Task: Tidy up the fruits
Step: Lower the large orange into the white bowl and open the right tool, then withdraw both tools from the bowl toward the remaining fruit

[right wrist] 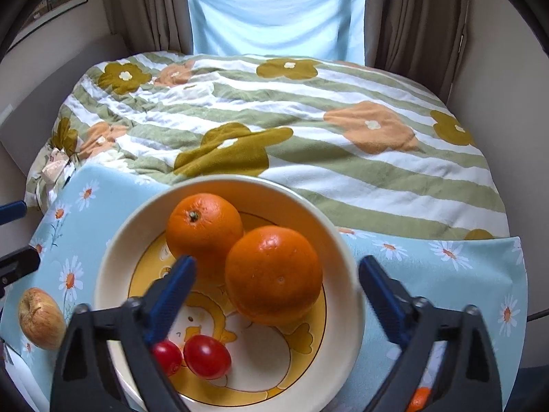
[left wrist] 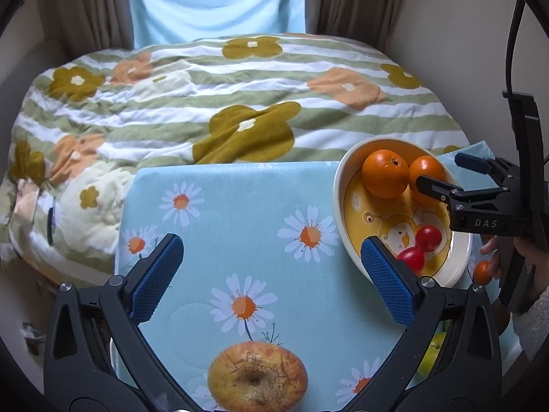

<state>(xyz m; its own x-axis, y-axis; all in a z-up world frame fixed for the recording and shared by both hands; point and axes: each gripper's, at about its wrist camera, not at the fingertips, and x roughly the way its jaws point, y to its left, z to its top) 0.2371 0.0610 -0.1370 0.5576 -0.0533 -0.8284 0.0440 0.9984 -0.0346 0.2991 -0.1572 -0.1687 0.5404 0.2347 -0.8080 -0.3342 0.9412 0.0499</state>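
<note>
A white bowl [right wrist: 113, 261] with a yellow cartoon bottom holds two oranges [right wrist: 274, 274] and two cherry tomatoes [right wrist: 207, 355]. It also shows in the left wrist view [left wrist: 338, 199] at the right. My right gripper [right wrist: 276, 276] is open above the bowl, its fingers either side of the near orange without touching it. My left gripper [left wrist: 271, 267] is open and empty above the daisy cloth. A wrinkled yellow-red apple [left wrist: 257, 376] lies on the cloth just below it. The apple also shows in the right wrist view [right wrist: 41, 319], left of the bowl.
A light blue daisy-print cloth [left wrist: 240, 206] covers the table. Behind it is a bed with a striped floral quilt [left wrist: 206, 103]. A small orange fruit [left wrist: 483, 272] and a green fruit [left wrist: 430, 355] lie right of the bowl. The right gripper's body [left wrist: 480, 202] hangs over the bowl's right side.
</note>
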